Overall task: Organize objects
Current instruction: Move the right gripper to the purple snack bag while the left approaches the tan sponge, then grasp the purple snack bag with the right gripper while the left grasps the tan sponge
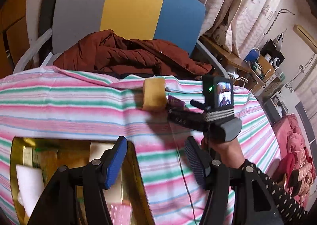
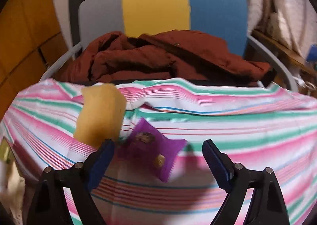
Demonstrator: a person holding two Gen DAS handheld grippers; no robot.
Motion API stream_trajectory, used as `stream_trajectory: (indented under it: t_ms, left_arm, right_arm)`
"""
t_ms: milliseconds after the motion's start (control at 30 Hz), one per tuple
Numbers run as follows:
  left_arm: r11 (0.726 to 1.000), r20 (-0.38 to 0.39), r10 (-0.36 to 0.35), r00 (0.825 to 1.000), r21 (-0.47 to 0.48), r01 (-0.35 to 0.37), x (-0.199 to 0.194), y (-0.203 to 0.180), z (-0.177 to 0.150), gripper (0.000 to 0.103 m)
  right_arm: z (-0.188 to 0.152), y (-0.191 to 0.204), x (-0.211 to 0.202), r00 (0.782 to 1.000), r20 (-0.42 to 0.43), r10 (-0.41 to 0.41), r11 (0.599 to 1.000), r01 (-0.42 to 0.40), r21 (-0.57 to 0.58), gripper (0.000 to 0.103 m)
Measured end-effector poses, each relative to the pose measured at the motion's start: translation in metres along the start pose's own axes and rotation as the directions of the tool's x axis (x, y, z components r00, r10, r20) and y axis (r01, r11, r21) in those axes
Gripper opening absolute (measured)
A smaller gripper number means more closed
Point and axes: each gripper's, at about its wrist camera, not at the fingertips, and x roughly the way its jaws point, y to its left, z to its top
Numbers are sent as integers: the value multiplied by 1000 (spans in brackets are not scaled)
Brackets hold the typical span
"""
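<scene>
Nearest, left gripper (image 1: 154,159) with jaws apart, gripping nothing, poised above the gold tin's (image 1: 136,157) rim; white and pale packets inside, blurred, perhaps wrapped snacks. Farther out on the striped cloth (image 1: 69,106), right gripper (image 2: 158,157) spread wide over the purple sachet (image 2: 154,147), pads not touching it. Just beyond, yellow sponge block (image 2: 101,114) standing beside the sachet. Behind, rust-brown jacket (image 2: 158,56) heaped on a chair (image 2: 154,3).
</scene>
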Motion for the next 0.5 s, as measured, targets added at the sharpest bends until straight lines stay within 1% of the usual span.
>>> stream_trajectory:
  t_ms: [67, 133, 167, 233, 300, 367, 400, 500]
  left_arm:
    - [1000, -9, 9, 1000, 8, -9, 9, -2, 8, 62]
    - [1000, -19, 16, 1000, 21, -15, 18, -5, 13, 62]
    - [999, -27, 28, 999, 31, -27, 22, -6, 16, 62]
    - [999, -50, 33, 998, 43, -31, 35, -8, 22, 62]
    - [998, -65, 56, 996, 44, -54, 46, -9, 28, 62]
    - [998, -87, 56, 995, 42, -52, 61, -10, 35, 62]
    - [997, -94, 70, 993, 48, -65, 68, -11, 38, 62]
    - [991, -118, 115, 986, 87, -105, 93, -19, 46, 62]
  right_arm:
    - [-1, 1, 10, 1000, -28, 14, 1000, -14, -18, 80]
    - [-4, 3, 16, 999, -43, 22, 999, -23, -27, 67]
    - [-7, 3, 16, 999, -34, 20, 999, -22, -33, 66]
    - [-12, 4, 12, 1000, -17, 22, 999, -23, -44, 59]
    - [-16, 2, 8, 999, -10, 36, 999, -37, -19, 53]
    - [-21, 0, 2, 999, -5, 34, 999, -34, 8, 40]
    - [-26, -2, -2, 1000, -2, 28, 999, -28, 19, 34]
    - [-38, -9, -13, 999, 7, 50, 997, -51, 58, 33]
